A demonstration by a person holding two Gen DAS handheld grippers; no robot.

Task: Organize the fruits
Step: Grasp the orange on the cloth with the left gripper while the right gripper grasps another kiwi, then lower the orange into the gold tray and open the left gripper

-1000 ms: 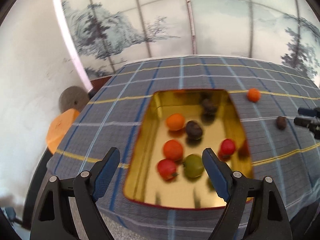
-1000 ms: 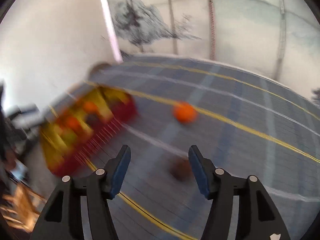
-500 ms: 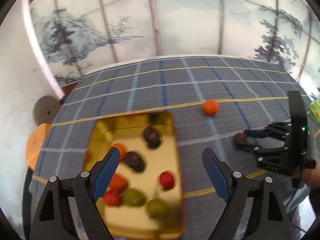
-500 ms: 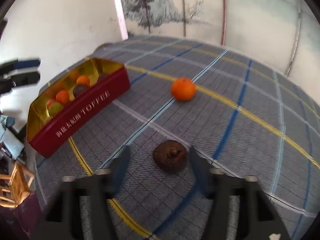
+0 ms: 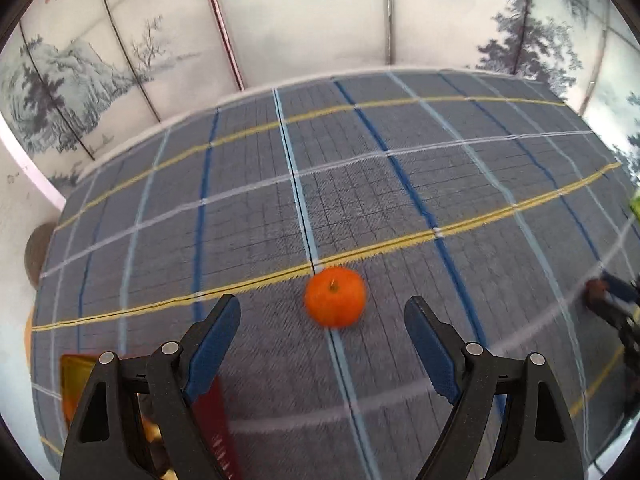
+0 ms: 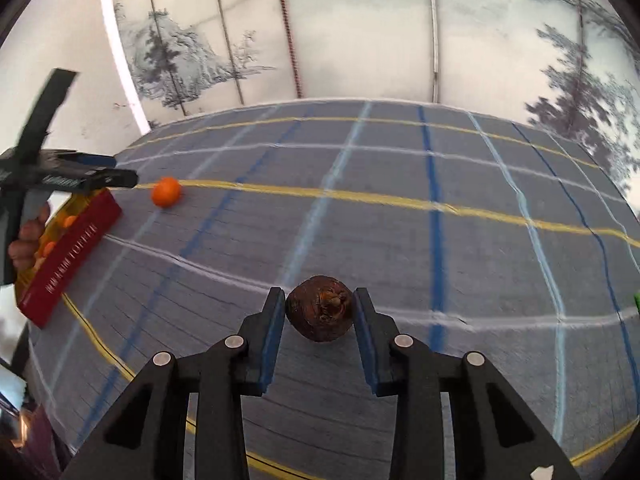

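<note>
Right gripper (image 6: 320, 314) clamped on a round dark brown wrinkled fruit (image 6: 320, 312) above the blue plaid tablecloth (image 6: 400, 232); left gripper (image 5: 322, 320) spread wide, empty, near a small orange tangerine (image 5: 335, 297)

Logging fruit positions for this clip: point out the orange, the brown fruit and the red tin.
orange (image 5: 335, 297): left wrist view, middle of its skin.
brown fruit (image 6: 320, 314): right wrist view, centre, between the pads.
red tin (image 6: 70, 254): right wrist view, lettered side wall.
</note>
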